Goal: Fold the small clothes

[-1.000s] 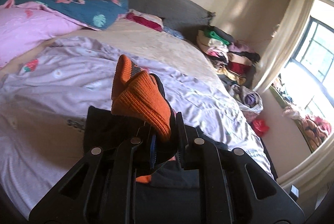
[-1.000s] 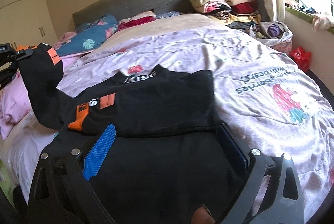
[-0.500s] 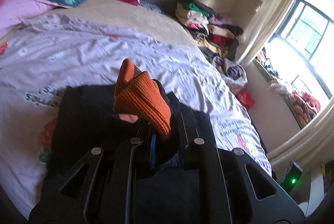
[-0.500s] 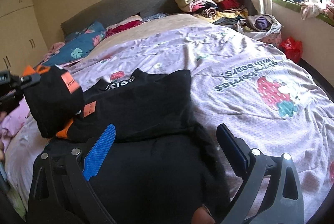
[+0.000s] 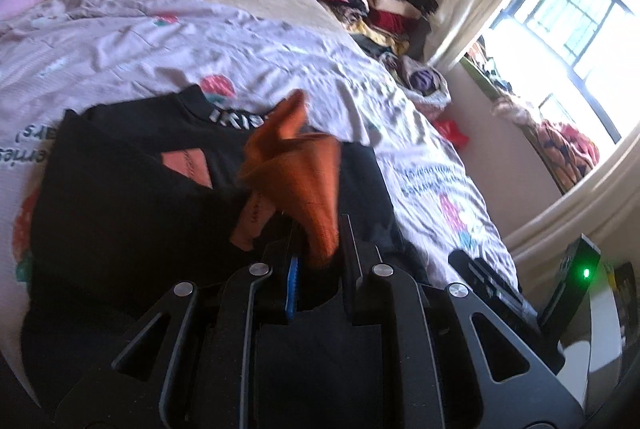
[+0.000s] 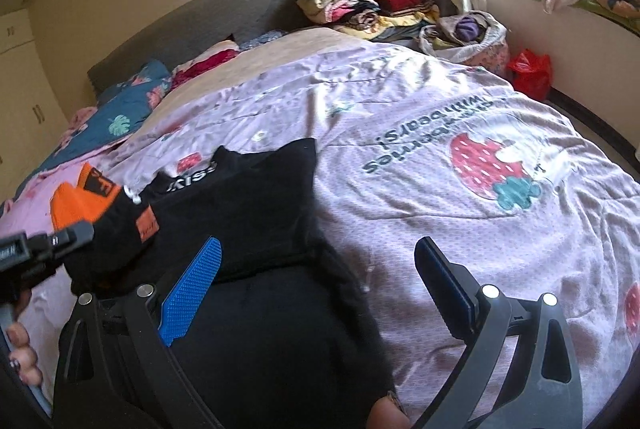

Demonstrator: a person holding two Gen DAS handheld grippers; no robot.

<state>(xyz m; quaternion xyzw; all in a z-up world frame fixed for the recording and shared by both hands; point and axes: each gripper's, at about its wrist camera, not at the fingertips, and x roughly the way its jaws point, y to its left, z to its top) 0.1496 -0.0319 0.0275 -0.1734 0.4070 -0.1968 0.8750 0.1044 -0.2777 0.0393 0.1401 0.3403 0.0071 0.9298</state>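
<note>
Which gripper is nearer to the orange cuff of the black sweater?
Left. The left gripper is shut on the orange cuff; the right gripper is open over the sweater's body, apart from it.

A home bedroom, plainly: a wide bed under a crumpled lilac strawberry-print duvet [image 6: 420, 117], a grey padded headboard [image 6: 208, 25] against the cream wall. Pillows in teal leaf print [image 6: 124, 117] sit up top, a heap of folded colourful clothes [image 6: 372, 1] fills the corner, and sun pours through a barred window with pale curtains [image 5: 568, 13].
</note>
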